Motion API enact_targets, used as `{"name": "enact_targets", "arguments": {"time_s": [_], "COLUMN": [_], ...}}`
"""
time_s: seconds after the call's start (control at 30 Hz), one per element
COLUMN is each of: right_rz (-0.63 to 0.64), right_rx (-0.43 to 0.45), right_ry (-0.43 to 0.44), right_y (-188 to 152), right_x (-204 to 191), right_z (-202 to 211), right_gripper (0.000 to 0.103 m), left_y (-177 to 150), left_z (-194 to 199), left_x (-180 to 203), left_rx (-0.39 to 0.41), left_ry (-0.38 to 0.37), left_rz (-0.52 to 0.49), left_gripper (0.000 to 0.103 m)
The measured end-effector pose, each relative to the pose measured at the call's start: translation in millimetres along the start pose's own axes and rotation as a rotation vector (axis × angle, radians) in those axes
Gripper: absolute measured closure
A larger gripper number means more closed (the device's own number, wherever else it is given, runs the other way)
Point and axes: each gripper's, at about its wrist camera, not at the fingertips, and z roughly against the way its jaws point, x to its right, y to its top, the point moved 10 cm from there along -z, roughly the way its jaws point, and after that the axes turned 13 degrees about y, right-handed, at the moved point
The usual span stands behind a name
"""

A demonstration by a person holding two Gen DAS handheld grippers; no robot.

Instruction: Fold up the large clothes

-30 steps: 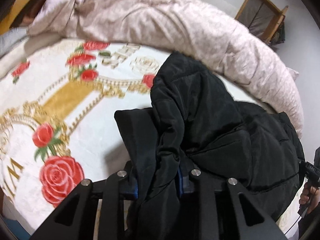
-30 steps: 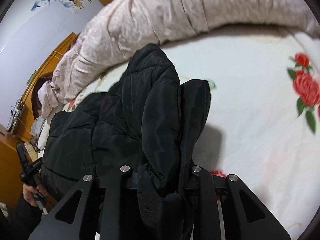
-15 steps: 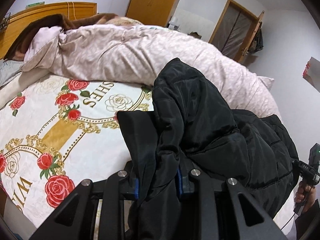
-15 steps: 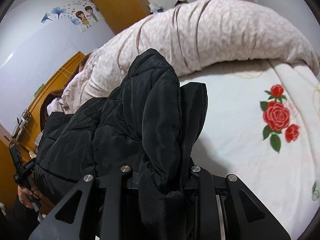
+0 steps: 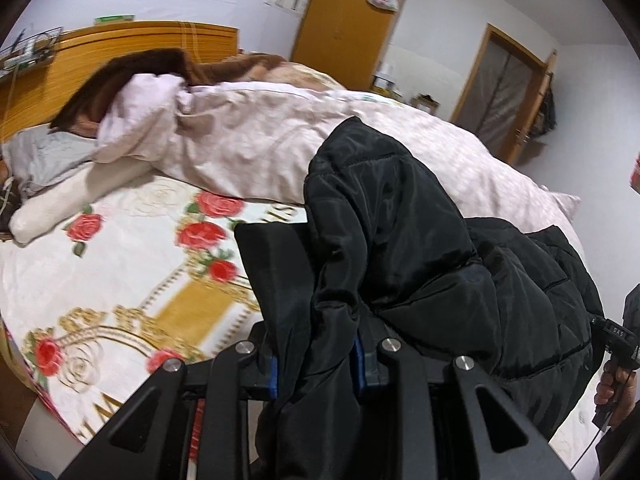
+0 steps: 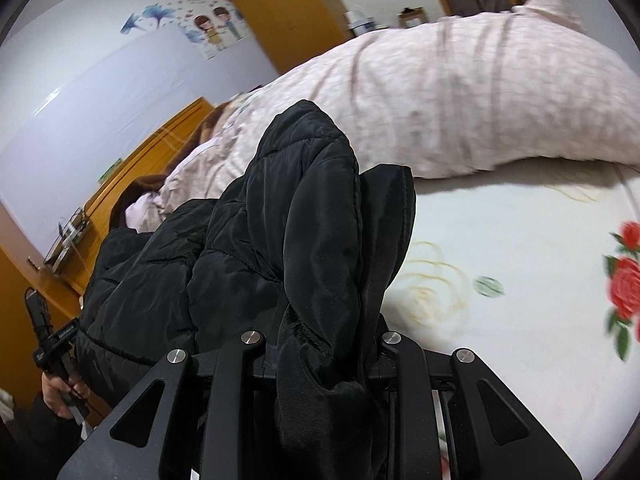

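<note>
The black puffer jacket (image 5: 432, 248) is bunched up above a bed, gripped at two places along its edge, one fold in each claw. In the left wrist view the left claw (image 5: 316, 360) is closed on a thick fold of the black fabric, which fills the gap between its blue-padded fingers (image 5: 273, 372) and spills down over them toward the camera; the rest of the jacket rises ahead of the claw and runs off to the right. This view alone shows the gold and red rose pattern of the bedspread (image 5: 120, 280) in full, a white pillow (image 5: 60, 204) at the left, a wooden headboard (image 5: 132, 40) and a doorway (image 5: 504, 92) at the right; at its right edge a hand (image 5: 616, 384) holds the handle of the other claw. The right wrist view shows the right claw (image 6: 320, 356) likewise clamped on a fold of the jacket (image 6: 280, 240), its pads hidden by the cloth, with the jacket's bulk stretching away to the left. Only here do the cartoon wall stickers (image 6: 212, 28) show clearly, and the plainer white part of the bedspread (image 6: 500, 260) with a rose at the right edge. Both views show the pink quilt (image 5: 260, 140) heaped along the far side of the bed, behind the jacket.
</note>
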Motion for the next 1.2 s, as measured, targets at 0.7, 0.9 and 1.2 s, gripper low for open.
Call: {"name": "enact_targets", "arguments": {"time_s": [0.7, 0.9, 1.2], "right_rz": [-0.046, 0.058, 0.174], "right_rx": [-0.261, -0.155, -0.215], "right_ry": [-0.126, -0.189, -0.191], "right_y": [-67.2, -29.5, -14.1], "right_x": [55.6, 31.1, 4.8], "right_z": [-163.8, -110.7, -179.0], "right_gripper": [0.047, 0.042, 0.039], "left_y": [-109.6, -89.6, -25.1], "left_z": [-129.1, -83.0, -111.7], "left_x": [-109.4, -125.1, -61.1], "left_rx": [-0.186, -0.123, -0.051], "left_ry": [0.172, 0.22, 0.175], "left_rz": [0.076, 0.107, -0.005], "left_gripper": [0.061, 0.056, 0.043]}}
